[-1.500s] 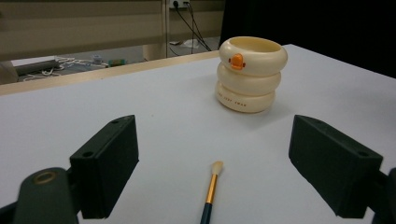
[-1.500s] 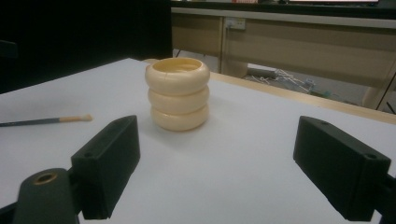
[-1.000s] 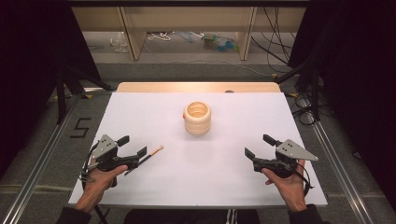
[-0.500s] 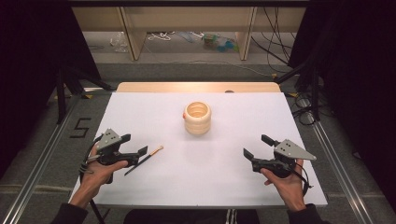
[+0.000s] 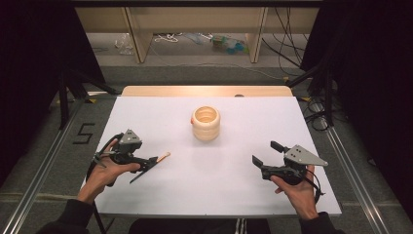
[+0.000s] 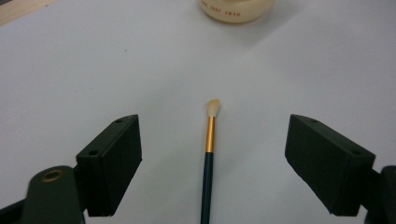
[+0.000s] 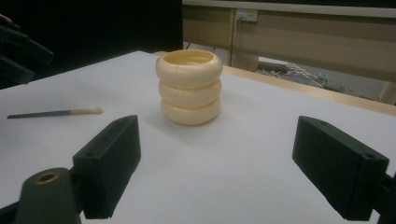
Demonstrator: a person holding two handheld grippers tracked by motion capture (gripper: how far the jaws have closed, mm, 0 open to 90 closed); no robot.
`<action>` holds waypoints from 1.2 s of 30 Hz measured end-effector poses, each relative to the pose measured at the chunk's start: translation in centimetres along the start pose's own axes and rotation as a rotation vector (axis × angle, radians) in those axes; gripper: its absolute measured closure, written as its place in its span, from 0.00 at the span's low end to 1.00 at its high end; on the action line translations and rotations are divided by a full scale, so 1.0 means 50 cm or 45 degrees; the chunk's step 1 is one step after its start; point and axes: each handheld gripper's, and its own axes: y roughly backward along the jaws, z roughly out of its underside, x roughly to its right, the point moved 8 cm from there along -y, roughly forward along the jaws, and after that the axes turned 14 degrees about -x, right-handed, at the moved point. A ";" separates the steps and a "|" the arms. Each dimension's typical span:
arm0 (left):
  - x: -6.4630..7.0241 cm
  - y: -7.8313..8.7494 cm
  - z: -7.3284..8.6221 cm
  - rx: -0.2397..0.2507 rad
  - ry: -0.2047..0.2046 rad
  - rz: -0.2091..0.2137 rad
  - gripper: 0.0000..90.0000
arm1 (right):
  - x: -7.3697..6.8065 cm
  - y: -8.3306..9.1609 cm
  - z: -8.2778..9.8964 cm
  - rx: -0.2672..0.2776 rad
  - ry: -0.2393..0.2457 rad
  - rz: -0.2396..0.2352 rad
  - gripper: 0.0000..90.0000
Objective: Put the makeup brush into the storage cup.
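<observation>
while the brush (image 6: 208,154) lies flat between its wide jaws, the left gripper (image 5: 146,166) hovers; the right gripper (image 5: 265,157) gapes wide near the cup (image 5: 205,123).

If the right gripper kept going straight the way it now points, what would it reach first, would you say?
Most likely the cream ribbed holder: it stands ahead between the right gripper's open jaws, slightly left of centre, with bare white table before it.

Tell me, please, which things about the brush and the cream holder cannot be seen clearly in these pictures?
- Brush: the handle's end is cut off by the bottom edge of the left gripper view; in the high view the left gripper covers it.
- Cream holder: its inside is hidden by its own rim.
- Lettering on the holder's base, left gripper view: too small and blurred to read.
</observation>
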 end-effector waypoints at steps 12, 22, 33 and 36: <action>0.015 -0.047 -0.012 -0.231 -0.093 0.029 0.24 | -0.001 -0.001 0.000 -0.001 0.006 0.001 0.18; 0.014 -0.076 -0.010 -0.403 -0.133 0.049 0.30 | -0.002 -0.002 0.002 -0.017 0.011 0.001 0.18; 0.005 -0.088 -0.002 -0.490 -0.155 0.051 0.33 | -0.003 -0.002 0.003 -0.021 0.013 -0.001 0.19; 0.000 -0.091 0.000 -0.507 -0.157 0.040 0.34 | -0.003 -0.002 0.004 -0.024 0.016 -0.006 0.19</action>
